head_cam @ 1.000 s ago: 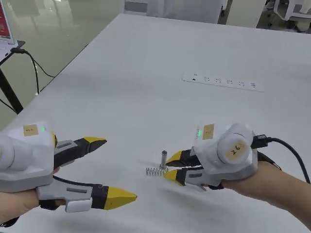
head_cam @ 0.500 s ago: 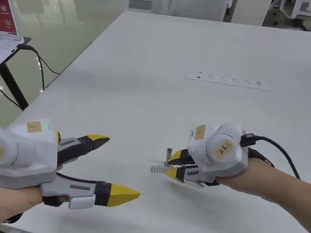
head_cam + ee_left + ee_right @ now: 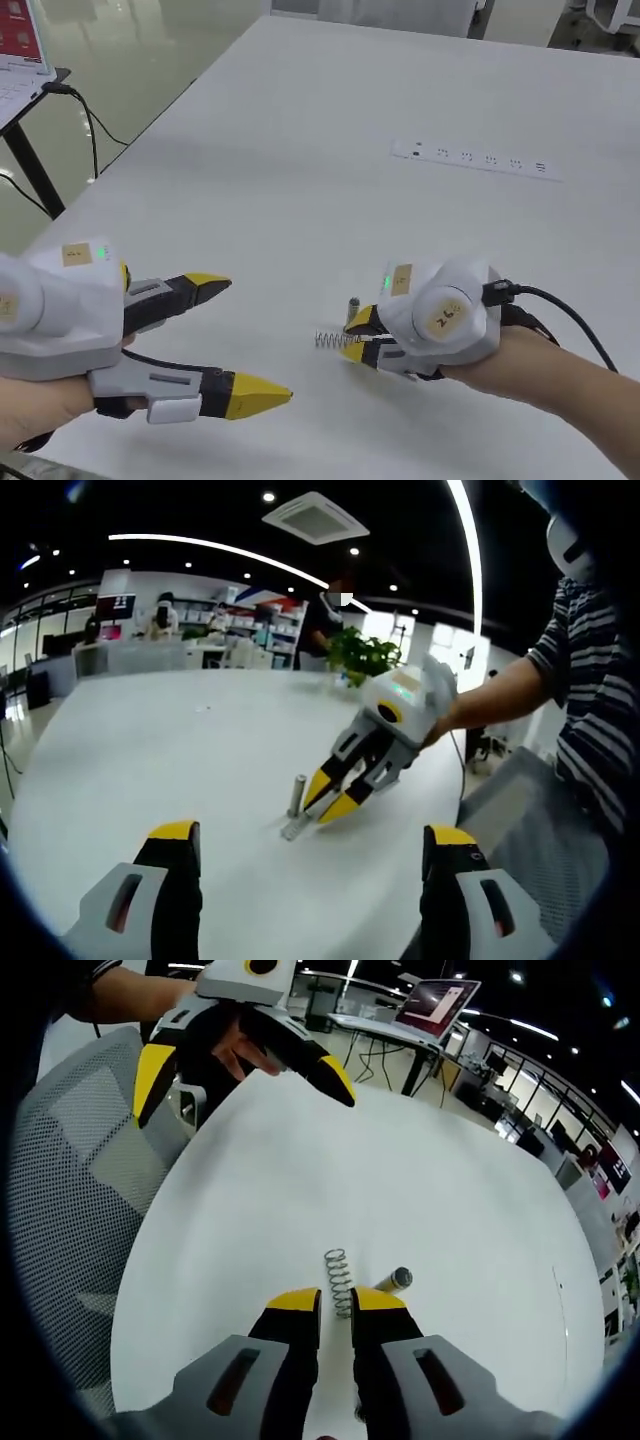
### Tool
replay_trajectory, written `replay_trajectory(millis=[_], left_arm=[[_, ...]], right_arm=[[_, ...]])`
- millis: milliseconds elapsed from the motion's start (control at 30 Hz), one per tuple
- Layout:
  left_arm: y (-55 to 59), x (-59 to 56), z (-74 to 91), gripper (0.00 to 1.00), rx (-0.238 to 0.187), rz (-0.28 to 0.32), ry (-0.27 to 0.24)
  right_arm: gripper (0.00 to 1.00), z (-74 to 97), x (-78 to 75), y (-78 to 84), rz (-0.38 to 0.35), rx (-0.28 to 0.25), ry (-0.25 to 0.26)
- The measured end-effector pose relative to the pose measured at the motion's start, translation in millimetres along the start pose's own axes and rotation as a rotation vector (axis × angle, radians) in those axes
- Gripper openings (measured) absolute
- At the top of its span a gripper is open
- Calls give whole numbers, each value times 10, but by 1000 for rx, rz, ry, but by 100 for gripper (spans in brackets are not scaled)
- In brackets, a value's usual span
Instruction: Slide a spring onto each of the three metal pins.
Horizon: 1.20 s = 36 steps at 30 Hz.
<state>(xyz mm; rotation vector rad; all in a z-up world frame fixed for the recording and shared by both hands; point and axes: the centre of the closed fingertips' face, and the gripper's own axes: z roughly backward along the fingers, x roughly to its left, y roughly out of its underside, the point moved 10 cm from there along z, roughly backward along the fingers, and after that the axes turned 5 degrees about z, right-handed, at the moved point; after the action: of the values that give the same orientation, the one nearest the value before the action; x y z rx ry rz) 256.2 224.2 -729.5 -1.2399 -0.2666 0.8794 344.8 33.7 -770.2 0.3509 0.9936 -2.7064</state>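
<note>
My right hand-held gripper (image 3: 335, 1302) has its yellow-tipped jaws pinched almost together on the near end of the spring (image 3: 338, 1278). The free coils stick out past the tips, low over the white worktop (image 3: 300, 150). The metal pin (image 3: 394, 1280) is just beside the spring, on the right-hand side of those jaws in the right gripper view. From the left gripper view it stands upright on the worktop, close against the gripper's tips. My left hand-held gripper (image 3: 245, 342) is well apart from the pin on the other side, aimed toward it, with its jaws spread wide and nothing between them. Far beyond the pin a white power strip (image 3: 470, 160) lies flat on the worktop, and off the worktop's edge, further from the pin, I see a laptop (image 3: 15, 50) with a black cable
</note>
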Motion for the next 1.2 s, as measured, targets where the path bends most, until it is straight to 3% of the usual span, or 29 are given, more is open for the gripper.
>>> replay_trajectory(millis=[267, 767, 1200], left_arm=[[14, -1, 3, 88, 4, 5, 5], [43, -12, 0, 88, 8, 11, 8], [43, -10, -16, 88, 17, 10, 16]], right_arm=[[10, -41, 52, -28, 41, 2, 2], [11, -79, 15, 10, 38, 17, 23], [8, -120, -2, 65, -14, 31, -6]])
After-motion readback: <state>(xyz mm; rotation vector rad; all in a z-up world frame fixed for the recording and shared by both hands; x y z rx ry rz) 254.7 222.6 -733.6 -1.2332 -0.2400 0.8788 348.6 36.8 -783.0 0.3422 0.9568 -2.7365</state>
